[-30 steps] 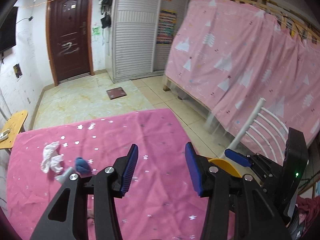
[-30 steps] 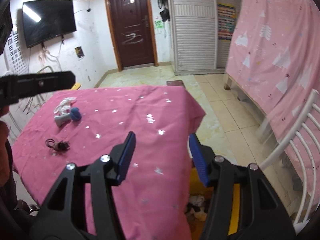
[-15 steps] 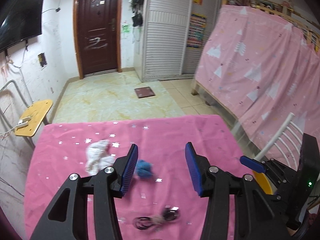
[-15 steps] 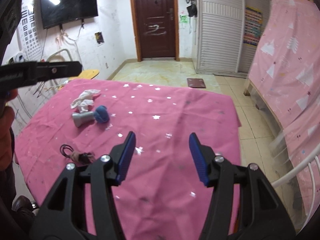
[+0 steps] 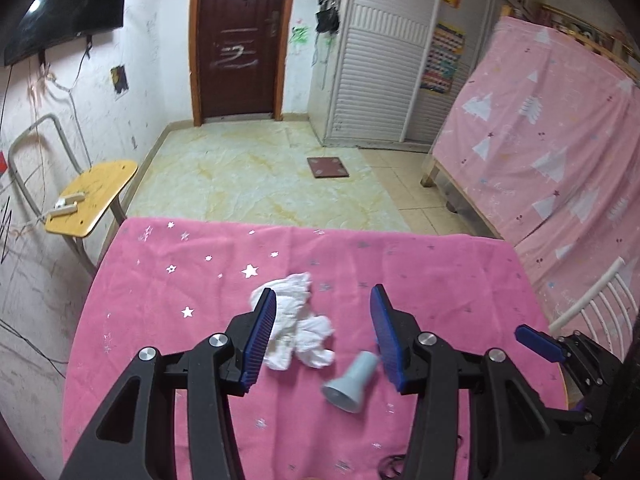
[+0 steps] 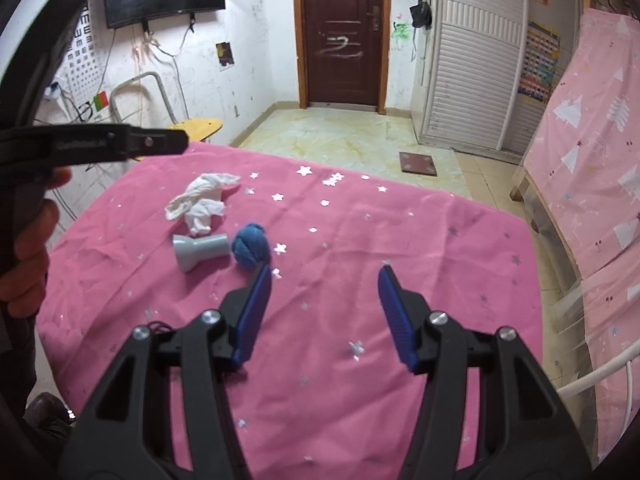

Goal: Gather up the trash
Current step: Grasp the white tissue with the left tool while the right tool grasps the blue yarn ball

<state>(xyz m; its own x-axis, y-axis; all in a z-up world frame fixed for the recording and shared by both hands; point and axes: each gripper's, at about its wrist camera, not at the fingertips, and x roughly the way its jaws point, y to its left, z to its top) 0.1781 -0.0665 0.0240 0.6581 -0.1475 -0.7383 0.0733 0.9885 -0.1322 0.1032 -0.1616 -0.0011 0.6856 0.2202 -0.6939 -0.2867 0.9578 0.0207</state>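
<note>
Left wrist view first: your left gripper (image 5: 323, 322) hangs over the pink cloth (image 5: 180, 332) with its ribbed blue pads parted about halfway and nothing between them touching either pad. Just past the tips lies the tissue (image 5: 298, 326), a crumpled white wad, soft and creased, partly hidden behind the left pad. Beside it a grey funnel (image 5: 352, 380) lies on its side, smooth plastic, wide mouth toward you; its narrow end runs behind the right pad. At the bottom edge a thin black cord is cut off by the frame. Your right gripper (image 5: 538, 342) shows at the lower right as one blue pad on black hardware.

From the right wrist, your right gripper (image 6: 323, 300) is likewise half open and empty above the star-speckled cloth. Ahead and to its left sits a blue ball (image 6: 251, 245), fuzzy like wound yarn, touching the funnel's narrow end, with the tissue just beyond. Your left hand (image 6: 28, 248) is cut off at the left edge.

Farther off: a yellow seat (image 5: 92, 196), a brown square (image 5: 328, 167) on the marbled floor, and a dark door (image 5: 238, 40).
</note>
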